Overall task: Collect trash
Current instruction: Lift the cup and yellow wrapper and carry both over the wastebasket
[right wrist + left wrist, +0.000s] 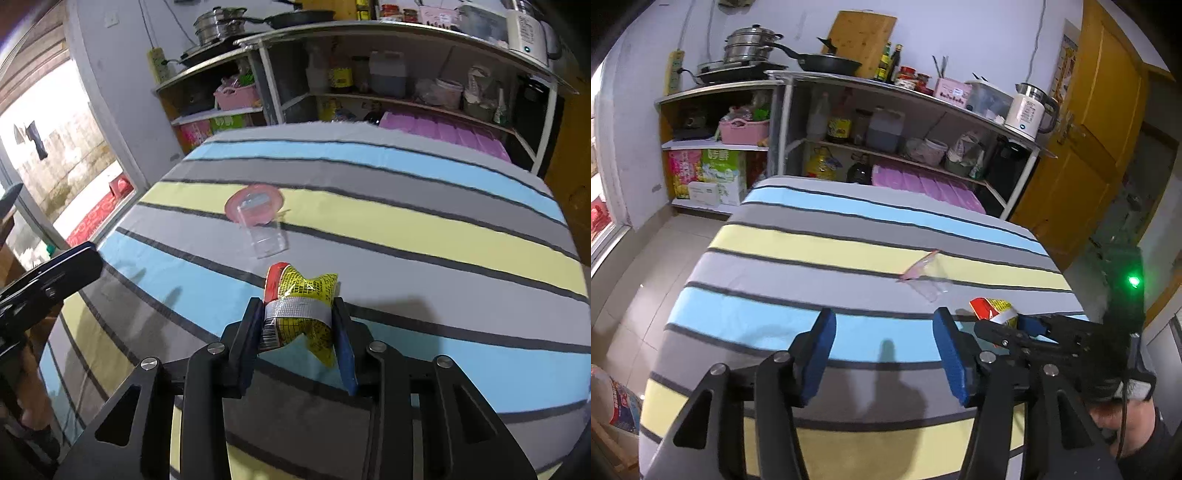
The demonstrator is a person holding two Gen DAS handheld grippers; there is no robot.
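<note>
Right hand-held gripper (299, 325) clamps 1 crumpled packet (301, 306); 1 clear cup (264, 232), possibly lidded.

Striped cloth (820, 243) in blue, yellow and grey bands, covering the table. Behind it, open metal shelving (908, 92). Top shelf: stacked steel steamer pots (750, 44), black frying pan (827, 62), wooden cutting board (862, 33) leaning on the wall, white electric kettle (1028, 110). Lower shelves: pink basket (744, 131), bottles and jugs, contents unclear through blur. Yellow wooden door (1086, 140) at right. Pale floor tiles (650, 266) at left.
</note>
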